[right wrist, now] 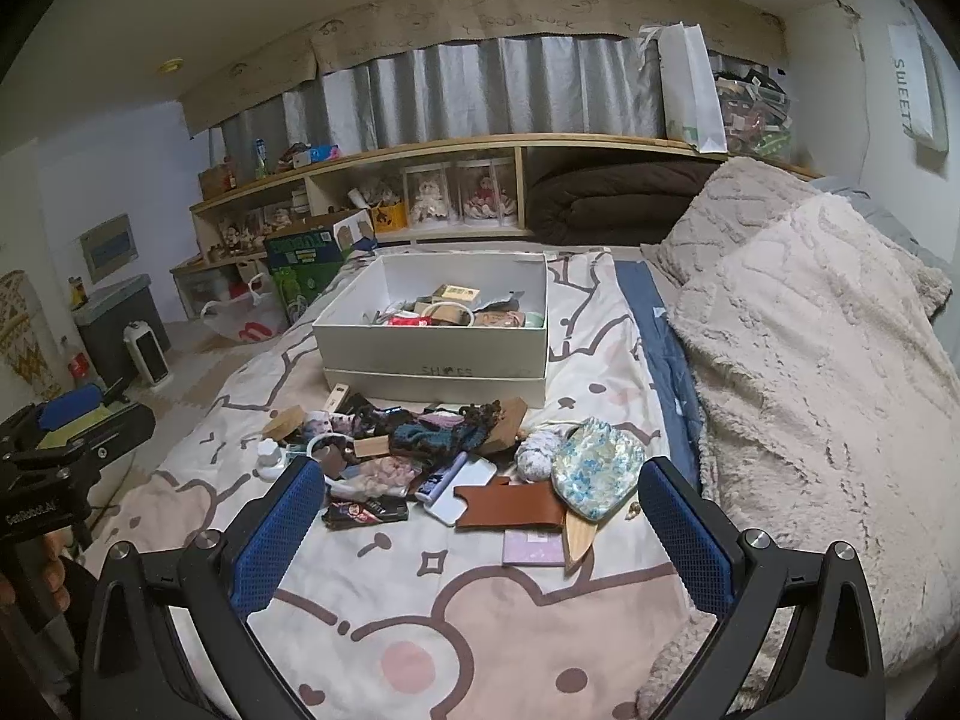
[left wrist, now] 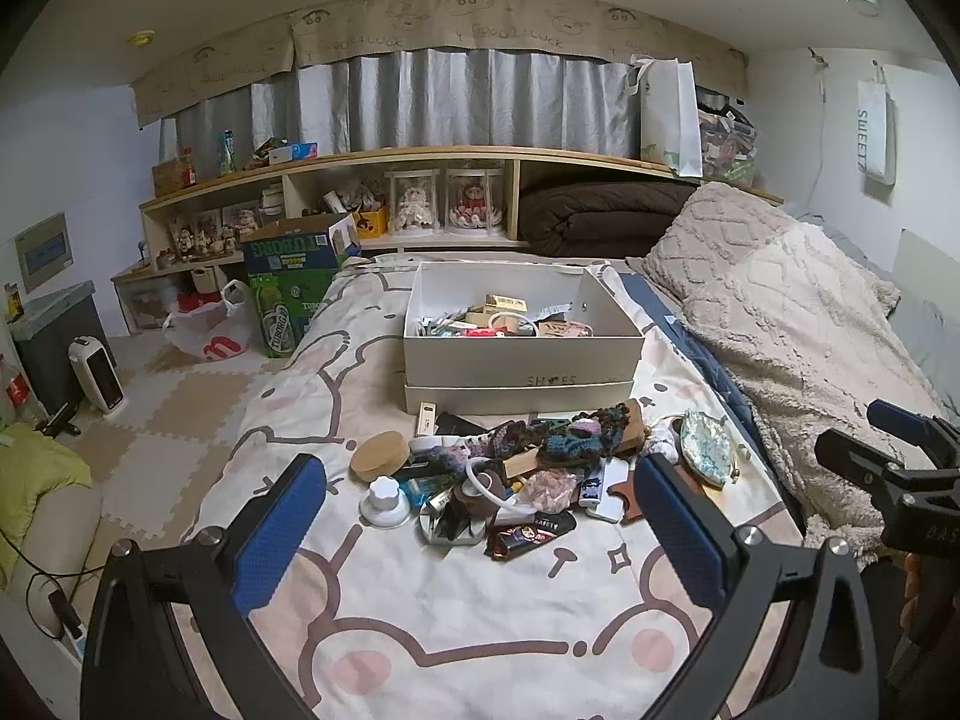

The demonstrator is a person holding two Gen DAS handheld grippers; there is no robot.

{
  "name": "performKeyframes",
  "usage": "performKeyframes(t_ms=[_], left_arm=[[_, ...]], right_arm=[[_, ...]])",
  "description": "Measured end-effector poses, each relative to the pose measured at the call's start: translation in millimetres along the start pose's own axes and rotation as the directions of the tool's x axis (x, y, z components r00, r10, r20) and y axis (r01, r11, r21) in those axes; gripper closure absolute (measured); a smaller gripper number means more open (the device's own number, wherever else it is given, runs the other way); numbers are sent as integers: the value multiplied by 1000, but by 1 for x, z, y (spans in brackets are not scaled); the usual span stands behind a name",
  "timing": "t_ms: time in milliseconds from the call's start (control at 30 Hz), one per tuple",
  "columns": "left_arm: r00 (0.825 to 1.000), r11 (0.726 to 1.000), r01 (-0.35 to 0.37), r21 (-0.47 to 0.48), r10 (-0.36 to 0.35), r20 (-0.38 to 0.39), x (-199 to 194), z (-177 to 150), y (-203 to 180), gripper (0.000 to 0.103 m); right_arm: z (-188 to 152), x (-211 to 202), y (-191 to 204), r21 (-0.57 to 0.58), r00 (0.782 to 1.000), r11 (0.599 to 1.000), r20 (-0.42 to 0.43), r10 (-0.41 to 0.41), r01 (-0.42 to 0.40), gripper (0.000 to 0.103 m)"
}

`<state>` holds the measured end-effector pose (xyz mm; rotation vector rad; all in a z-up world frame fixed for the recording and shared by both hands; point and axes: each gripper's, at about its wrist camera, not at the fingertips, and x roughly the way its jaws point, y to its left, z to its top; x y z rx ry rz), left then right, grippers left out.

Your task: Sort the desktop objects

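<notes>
bedroom around me, with a cartoon-bear bedspread point(left wrist: 456, 618) stretched out as my work surface and a long wooden shelf point(left wrist: 420, 156) under grey curtains at the far end. my left gripper point(left wrist: 480, 516) hangs low over the near part of the bed, its blue pads spread wide with nothing between them. my right gripper point(right wrist: 480, 516) sits the same way, fingers held far apart and empty, and from the left wrist view i can see it off to the right, over the fuzzy cream blanket point(left wrist: 798, 336). ahead of both lies the pile of small objects point(left wrist: 510, 468), a jumble on the bedspread: a round wooden lid point(left wrist: 379, 451) and a white knob-shaped cap point(left wrist: 384, 501) on its left side, dark knitted pieces point(left wrist: 570, 438) in the middle, a floral pouch point(right wrist: 597, 468) on the right, and a brown leather piece point(right wrist: 510, 507) touching the pouch's near edge. just beyond the pile stands a white shoe box point(left wrist: 522, 354), set in its own lid, open on top and already holding a mix of small items. a green beer carton point(left wrist: 294, 282) stands on the floor left of the bed.
</notes>
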<state>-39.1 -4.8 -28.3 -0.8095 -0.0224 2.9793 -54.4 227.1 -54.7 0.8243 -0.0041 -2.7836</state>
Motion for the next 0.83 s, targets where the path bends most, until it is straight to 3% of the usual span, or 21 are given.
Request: performKeyframes(t_ms=[833], left_arm=[[1000,1000,23,-7,-23,-14,-1,2,-10,0]], right_arm=[[-3,-1,-2,4,1000,1000,-7,8,-8,0]])
